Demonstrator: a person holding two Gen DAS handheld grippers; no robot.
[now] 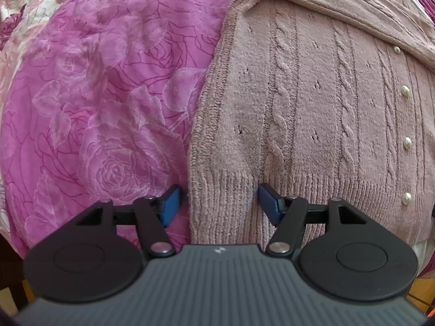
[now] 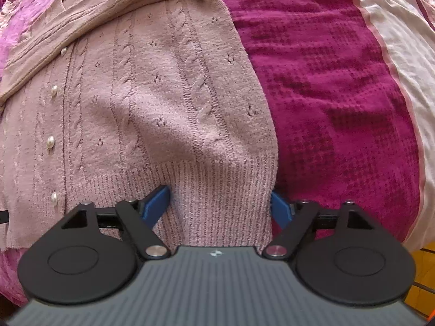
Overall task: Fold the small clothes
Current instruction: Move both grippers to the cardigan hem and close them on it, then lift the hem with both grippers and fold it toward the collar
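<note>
The left hand-held gripper (image 1: 218, 203) is pointing down over the ribbed hem at the cardigan's (image 1: 312, 103) lower left corner, its blue fingers (image 1: 170, 203) standing apart; one pad is sitting just off the knit's side edge over the pink rose-print bedspread (image 1: 108, 95), the other is resting on the ribbing, and whether either is pressing the fabric I cannot tell. The right hand-held gripper (image 2: 221, 206) is hovering likewise over the hem at the opposite lower corner, jaws spread wide, one pad on the ribbing and the other at the garment's side edge, next to a dark magenta textured blanket (image 2: 326, 95) lying toward 3 o'clock. The dusty-pink cable-knit cardigan is lying flat on the bed, its pearl buttons (image 1: 405, 91) running in a column down the middle, with a sleeve (image 2: 81, 13) folded diagonally across the chest toward 12 o'clock. A pale cream band (image 2: 402, 40) is bordering the blanket at 2 o'clock.
</note>
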